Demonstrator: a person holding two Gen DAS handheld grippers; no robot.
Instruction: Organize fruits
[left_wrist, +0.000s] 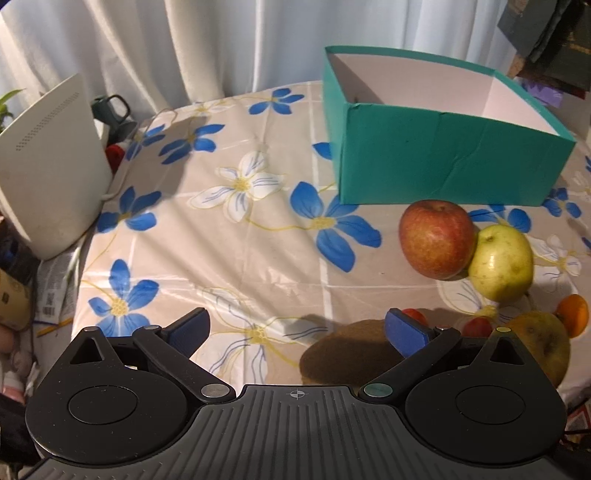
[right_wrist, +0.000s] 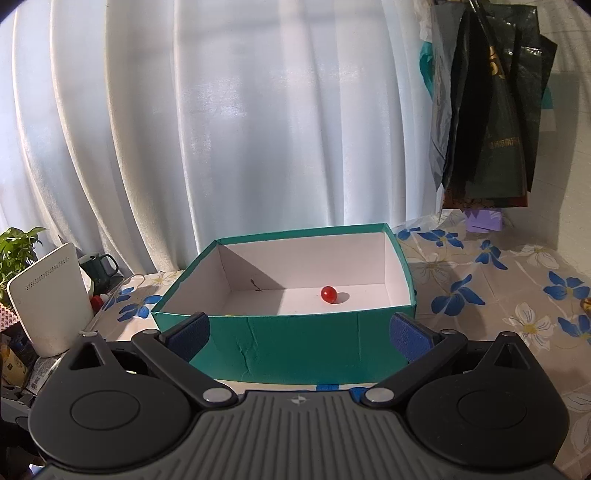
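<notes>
- The right hand-held gripper (right_wrist: 299, 332) stands spread wide with nothing between its blue pads (right_wrist: 404, 338); it faces the near wall of the teal box (right_wrist: 295, 343).
- Beyond that wall, on the white floor of the box, lies one small red cherry tomato (right_wrist: 328, 294), ahead of this gripper and slightly to its right, apart from every wall.
- The left hand-held gripper (left_wrist: 297, 332) is also wide open and holds nothing, tilted down over the flowered worktop (left_wrist: 229, 251).
- Ahead and to its right, a red apple (left_wrist: 436, 240) and a yellow-green apple (left_wrist: 502, 267) touch each other, just in front of the box.
- Close by its right finger lie small red tomatoes (left_wrist: 478, 326), a yellowish fruit (left_wrist: 546, 341) and an orange fruit (left_wrist: 574, 319), partly hidden by the finger.
- A white device (left_wrist: 48, 166) stands far to its left at the worktop's edge.
</notes>
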